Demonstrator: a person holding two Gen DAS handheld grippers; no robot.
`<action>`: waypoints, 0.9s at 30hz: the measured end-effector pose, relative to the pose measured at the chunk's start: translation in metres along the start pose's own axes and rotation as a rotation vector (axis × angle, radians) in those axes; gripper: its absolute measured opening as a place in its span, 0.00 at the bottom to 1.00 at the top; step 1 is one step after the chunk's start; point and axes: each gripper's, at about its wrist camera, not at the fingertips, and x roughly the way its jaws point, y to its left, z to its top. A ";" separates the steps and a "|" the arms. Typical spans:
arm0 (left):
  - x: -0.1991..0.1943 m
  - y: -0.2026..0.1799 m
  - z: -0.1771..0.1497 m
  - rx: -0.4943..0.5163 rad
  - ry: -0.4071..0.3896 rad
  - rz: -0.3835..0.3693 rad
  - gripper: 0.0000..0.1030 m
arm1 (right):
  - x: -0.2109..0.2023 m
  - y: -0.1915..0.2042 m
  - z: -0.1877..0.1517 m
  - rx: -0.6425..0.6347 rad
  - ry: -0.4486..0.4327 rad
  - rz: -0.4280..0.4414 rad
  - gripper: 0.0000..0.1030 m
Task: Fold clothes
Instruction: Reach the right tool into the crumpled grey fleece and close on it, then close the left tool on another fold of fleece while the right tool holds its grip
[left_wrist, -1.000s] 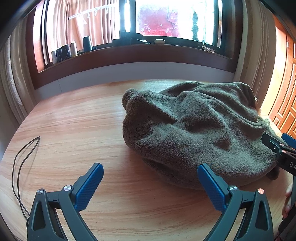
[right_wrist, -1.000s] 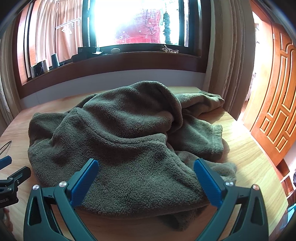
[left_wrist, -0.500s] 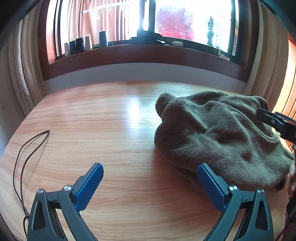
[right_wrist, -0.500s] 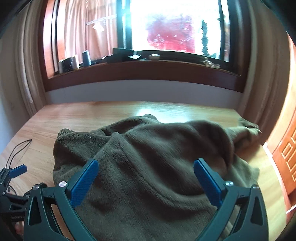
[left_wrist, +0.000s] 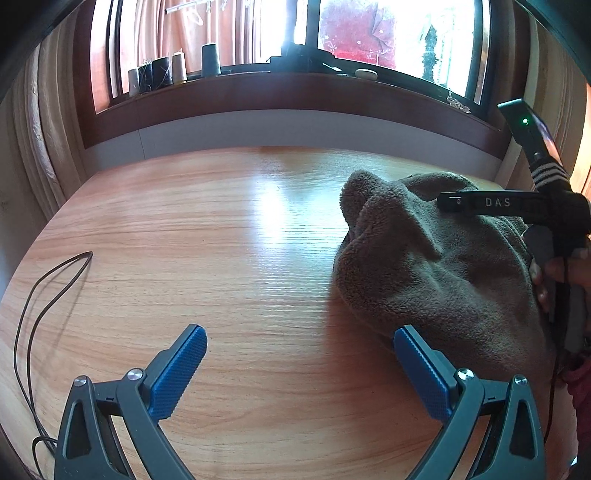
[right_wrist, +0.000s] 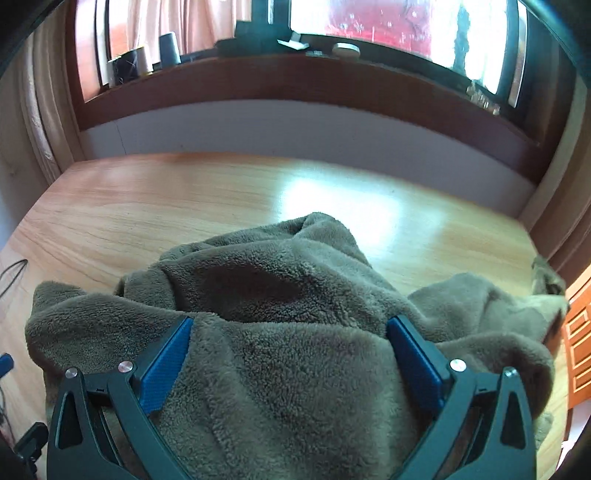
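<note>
In the left wrist view, the left hand-held gripper (left_wrist: 299, 369) is seen with its two blue-padded fingers (left_wrist: 177, 371) spread wide above bare wood, and nothing is held between them. A crumpled olive-brown fleece garment (left_wrist: 436, 273) is heaped on the right part of the wooden worktop (left_wrist: 207, 236), its near edge lying just beside the right-hand finger of this gripper; whether the two touch cannot be told. The right hand-held gripper (left_wrist: 448, 202) is seen from the side above the garment, marked with the letters "DAS", and is gripped at the right edge by a hand (left_wrist: 561, 269). From this angle its opening cannot be judged. A thin dark cable (left_wrist: 44, 306) is looped on the worktop at the far left, well apart from the garment. Several thread cones (left_wrist: 166, 70) are lined up on the window sill (left_wrist: 295, 88) behind the worktop.

In the right wrist view, the right hand-held gripper (right_wrist: 290, 336) is shown spread wide, with the fleece garment (right_wrist: 280, 295) bulging up between the blue fingers (right_wrist: 166, 363) and pressed against both pads. The jaws are not closed on the cloth. The garment is bunched in thick folds across the near half of the worktop (right_wrist: 184, 195), with one part trailing off to the right edge of the worktop.
</note>
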 end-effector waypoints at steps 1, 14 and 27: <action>0.001 0.001 0.000 -0.002 0.004 -0.002 1.00 | 0.001 -0.001 -0.001 -0.003 0.008 0.006 1.00; 0.001 0.007 0.001 0.005 0.023 -0.029 1.00 | -0.026 -0.014 -0.039 -0.009 -0.036 0.039 0.40; -0.009 0.004 0.002 -0.019 0.030 -0.131 1.00 | -0.085 -0.046 -0.095 0.069 -0.170 0.030 0.31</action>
